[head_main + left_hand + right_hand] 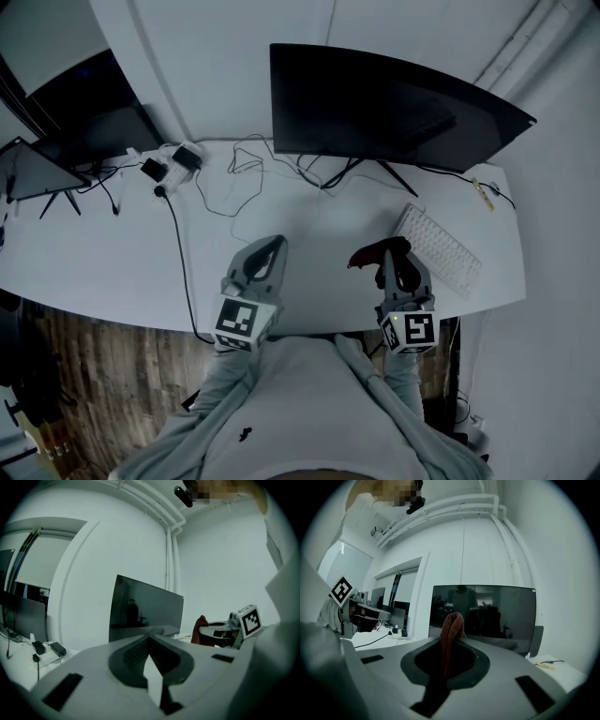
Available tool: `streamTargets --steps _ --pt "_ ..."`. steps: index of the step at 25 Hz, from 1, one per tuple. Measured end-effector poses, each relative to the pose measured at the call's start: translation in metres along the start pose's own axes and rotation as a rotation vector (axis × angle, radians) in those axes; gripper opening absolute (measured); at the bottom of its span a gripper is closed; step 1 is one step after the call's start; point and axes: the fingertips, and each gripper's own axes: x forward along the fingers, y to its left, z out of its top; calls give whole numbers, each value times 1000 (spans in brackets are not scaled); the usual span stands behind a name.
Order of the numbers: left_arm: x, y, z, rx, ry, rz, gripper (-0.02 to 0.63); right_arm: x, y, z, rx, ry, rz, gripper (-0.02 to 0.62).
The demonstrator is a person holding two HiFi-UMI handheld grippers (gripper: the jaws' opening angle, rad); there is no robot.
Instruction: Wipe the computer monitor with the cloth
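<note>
The black computer monitor (pixel 384 108) stands at the back of the white desk (pixel 103 262); its dark screen also fills the middle of the left gripper view (pixel 145 613) and the right gripper view (pixel 487 613). My right gripper (pixel 396 247) hovers over the desk's front edge, shut on a red cloth (pixel 368 253). The cloth (pixel 451 630) sticks up between its jaws (pixel 452 641). My left gripper (pixel 275 246) is beside it to the left, shut with nothing in it (pixel 150 639). Both point towards the monitor from well short of it.
A white keyboard (pixel 439 248) lies right of the right gripper. A power strip (pixel 173 167) with loose cables (pixel 178 253) sits at the back left. A second dark monitor (pixel 89 112) and a propped tablet (pixel 37 173) stand far left.
</note>
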Motion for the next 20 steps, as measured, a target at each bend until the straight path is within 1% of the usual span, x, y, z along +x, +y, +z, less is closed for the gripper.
streamTargets --steps 10,20 --pt "7 8 -2 -1 5 2 20 10 1 0 14 6 19 35" --pt "9 15 -4 -6 8 5 20 17 6 1 1 21 34 35"
